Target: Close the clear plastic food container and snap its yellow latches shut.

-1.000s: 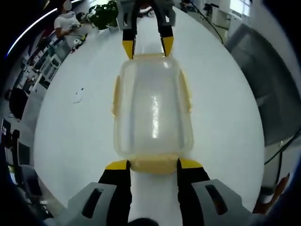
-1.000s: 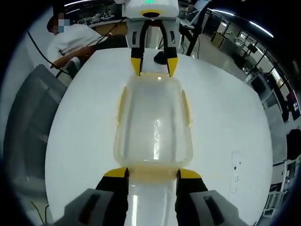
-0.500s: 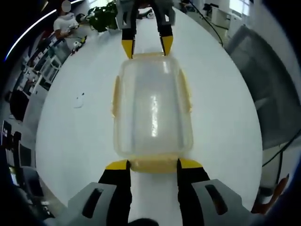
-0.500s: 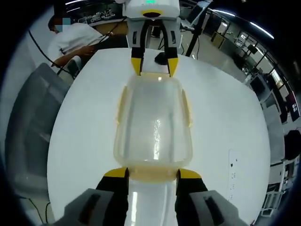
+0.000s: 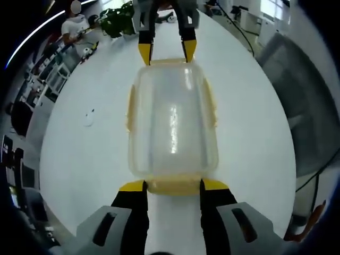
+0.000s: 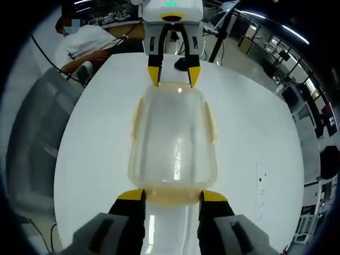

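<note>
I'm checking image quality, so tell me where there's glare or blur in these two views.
Left gripper view: a bright vertical glare streak on the container lid, white table nearly washed out. Right gripper view: the same streak on the lid; background room soft and fisheye-bent.

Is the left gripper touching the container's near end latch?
Touching. In the left gripper view, the left gripper has both yellow jaw tips butted against the yellow end latch of the clear container, no gap showing.

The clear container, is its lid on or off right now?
On. The lid covers the container, with yellow latches along its sides; whether they are snapped, cannot tell.
</note>
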The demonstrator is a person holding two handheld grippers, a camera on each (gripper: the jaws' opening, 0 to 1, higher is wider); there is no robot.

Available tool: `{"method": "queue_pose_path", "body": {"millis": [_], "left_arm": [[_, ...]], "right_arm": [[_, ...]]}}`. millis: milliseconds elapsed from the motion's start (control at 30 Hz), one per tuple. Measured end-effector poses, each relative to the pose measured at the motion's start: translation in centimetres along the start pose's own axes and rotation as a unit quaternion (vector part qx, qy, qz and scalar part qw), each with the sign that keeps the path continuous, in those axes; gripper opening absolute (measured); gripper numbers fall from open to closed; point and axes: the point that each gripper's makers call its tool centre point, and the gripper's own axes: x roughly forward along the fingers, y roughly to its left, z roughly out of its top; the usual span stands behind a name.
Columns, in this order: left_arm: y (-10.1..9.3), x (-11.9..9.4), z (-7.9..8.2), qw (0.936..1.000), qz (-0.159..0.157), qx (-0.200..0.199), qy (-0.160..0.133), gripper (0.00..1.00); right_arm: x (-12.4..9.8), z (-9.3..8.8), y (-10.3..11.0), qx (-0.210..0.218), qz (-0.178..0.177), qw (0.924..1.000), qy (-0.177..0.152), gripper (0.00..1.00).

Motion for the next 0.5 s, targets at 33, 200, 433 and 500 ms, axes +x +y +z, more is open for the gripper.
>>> {"method": "queue_pose_path", "body": {"millis": [33, 200, 433, 500], "left_arm": [[0.0, 0.0, 0.1, 1.0000, 0.000, 0.000, 0.000, 0.35], [0.3, 0.3, 1.1, 1.0000, 0.001, 0.000, -0.003, 0.35], [0.2, 0.6, 2.2, 1.0000, 0.000, 0.001, -0.006, 0.35], [0.1, 0.7, 2.6, 1.0000, -0.001, 0.002, -0.006, 0.35]], "right_arm": [[-0.1, -0.2, 0.0, 0.000, 0.000, 1.0000, 0.000, 0.36], [-0.6, -1.0, -0.1, -0.001, -0.005, 1.0000, 0.002, 0.36], [-1.1, -2.1, 0.1, 0.001, -0.004, 1.0000, 0.005, 0.36], [-1.2, -2.4, 0.2, 0.003, -0.003, 1.0000, 0.004, 0.36]]}}
